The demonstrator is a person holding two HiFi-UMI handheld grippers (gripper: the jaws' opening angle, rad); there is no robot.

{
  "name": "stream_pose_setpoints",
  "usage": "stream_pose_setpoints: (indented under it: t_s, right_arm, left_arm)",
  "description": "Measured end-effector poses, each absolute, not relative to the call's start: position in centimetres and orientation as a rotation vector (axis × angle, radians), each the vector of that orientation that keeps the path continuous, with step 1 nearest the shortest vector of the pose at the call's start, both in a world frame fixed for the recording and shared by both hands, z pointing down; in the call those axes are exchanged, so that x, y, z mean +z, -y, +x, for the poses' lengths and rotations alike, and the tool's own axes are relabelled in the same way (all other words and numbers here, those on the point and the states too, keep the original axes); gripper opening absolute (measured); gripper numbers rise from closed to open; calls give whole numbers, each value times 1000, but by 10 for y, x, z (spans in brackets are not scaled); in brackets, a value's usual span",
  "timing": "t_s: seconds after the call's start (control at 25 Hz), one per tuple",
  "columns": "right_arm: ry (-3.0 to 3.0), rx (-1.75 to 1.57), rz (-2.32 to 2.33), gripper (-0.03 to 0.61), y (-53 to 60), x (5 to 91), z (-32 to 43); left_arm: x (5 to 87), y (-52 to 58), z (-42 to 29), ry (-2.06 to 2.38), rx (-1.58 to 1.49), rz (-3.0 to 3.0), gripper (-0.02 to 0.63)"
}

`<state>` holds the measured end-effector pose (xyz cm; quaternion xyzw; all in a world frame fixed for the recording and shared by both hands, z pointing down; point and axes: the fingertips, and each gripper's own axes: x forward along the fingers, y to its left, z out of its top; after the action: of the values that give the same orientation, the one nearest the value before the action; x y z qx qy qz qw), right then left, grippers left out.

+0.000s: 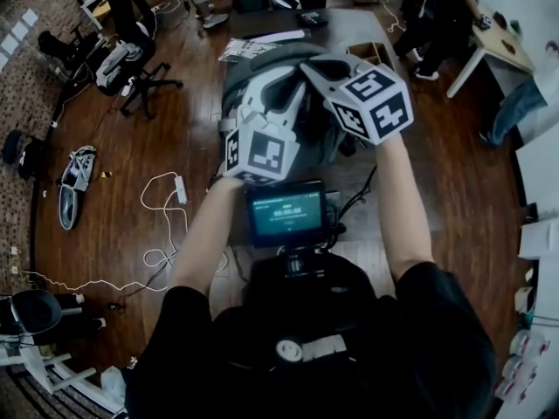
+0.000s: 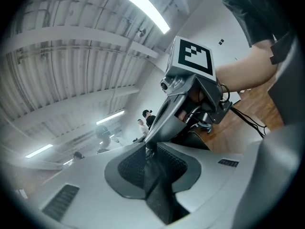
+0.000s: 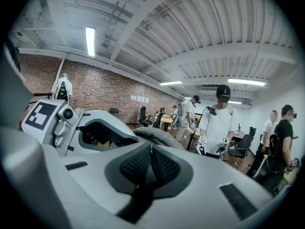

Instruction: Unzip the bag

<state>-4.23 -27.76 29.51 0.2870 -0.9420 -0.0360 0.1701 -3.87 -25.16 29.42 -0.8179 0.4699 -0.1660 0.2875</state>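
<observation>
Left gripper point(image 2: 148, 149) and right gripper point(image 3: 151, 147) were clenched, tips close together over the grey bag's point(image 1: 234, 78) top edge; nothing readable between the pads. The bag sat on the table point(image 1: 349, 26). Open floor point(image 1: 113, 147) lay left, with a cable point(image 1: 166, 208) near.

Wooden floor point(image 1: 122, 155) with a black office chair point(image 1: 135, 68) and white power strip point(image 1: 181, 189), its cable looped. Beyond: brick wall point(image 3: 109, 92), fluorescent ceiling light point(image 3: 90, 41), standing person in white shirt point(image 3: 221, 123).

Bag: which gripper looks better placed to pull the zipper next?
Left, probably: the left gripper has its fingers shut on a dark strip, possibly the zipper pull; the right gripper is shut on nothing I can make out.
</observation>
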Motion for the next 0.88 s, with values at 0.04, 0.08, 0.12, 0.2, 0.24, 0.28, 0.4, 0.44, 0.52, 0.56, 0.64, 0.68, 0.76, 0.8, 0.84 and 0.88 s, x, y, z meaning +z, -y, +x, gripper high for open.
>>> stream_pose_setpoints:
  t_s: [0.04, 0.08, 0.12, 0.2, 0.24, 0.28, 0.4, 0.44, 0.52, 0.56, 0.64, 0.68, 0.76, 0.8, 0.84, 0.88]
  right_arm:
    - [2676, -106, 818, 28, 277, 295, -43]
    - [2675, -110, 816, 28, 278, 295, -44]
    - [2676, -113, 810, 28, 279, 295, -46]
    - [2683, -113, 792, 28, 279, 295, -48]
    - [2687, -113, 790, 29, 279, 294, -47]
    - [2691, -112, 794, 28, 278, 293, -46]
    - [2708, -84, 800, 29, 276, 293, -47]
    - [2717, -60, 794, 28, 276, 293, -49]
    - [2736, 14, 770, 28, 280, 292, -51]
    - [2744, 53, 754, 28, 282, 293, -51]
    - [2764, 127, 723, 31, 282, 293, -46]
    - [2778, 163, 708, 32, 281, 293, -42]
    - [2806, 223, 682, 32, 275, 292, -33]
    - [2815, 237, 675, 32, 272, 292, -30]
    - [2819, 243, 670, 32, 270, 293, -28]
    - [2815, 243, 667, 32, 269, 293, -28]
  left_arm:
    - [295, 252, -39, -1249, -456, -2187, 72]
    - [296, 254, -41, -1246, -471, -2188, 72]
    - [297, 257, -44, -1245, -489, -2188, 72]
    - [297, 262, -48, -1246, -524, -2186, 66]
    - [295, 263, -48, -1247, -532, -2186, 44]
    - [294, 263, -48, -1247, -533, -2191, 26]
    - [290, 260, -52, -1250, -517, -2233, 9]
    - [290, 260, -54, -1254, -509, -2250, 8]
    - [289, 263, -59, -1261, -481, -2300, 8]
    - [289, 264, -60, -1264, -463, -2337, 8]
    - [287, 264, -62, -1265, -432, -2404, 8]
    - [286, 262, -61, -1261, -420, -2425, 8]
    - [285, 257, -56, -1248, -407, -2446, 8]
    - [284, 253, -54, -1242, -406, -2448, 8]
    - [285, 251, -53, -1235, -406, -2448, 8]
    - [285, 249, -53, -1225, -408, -2447, 8]
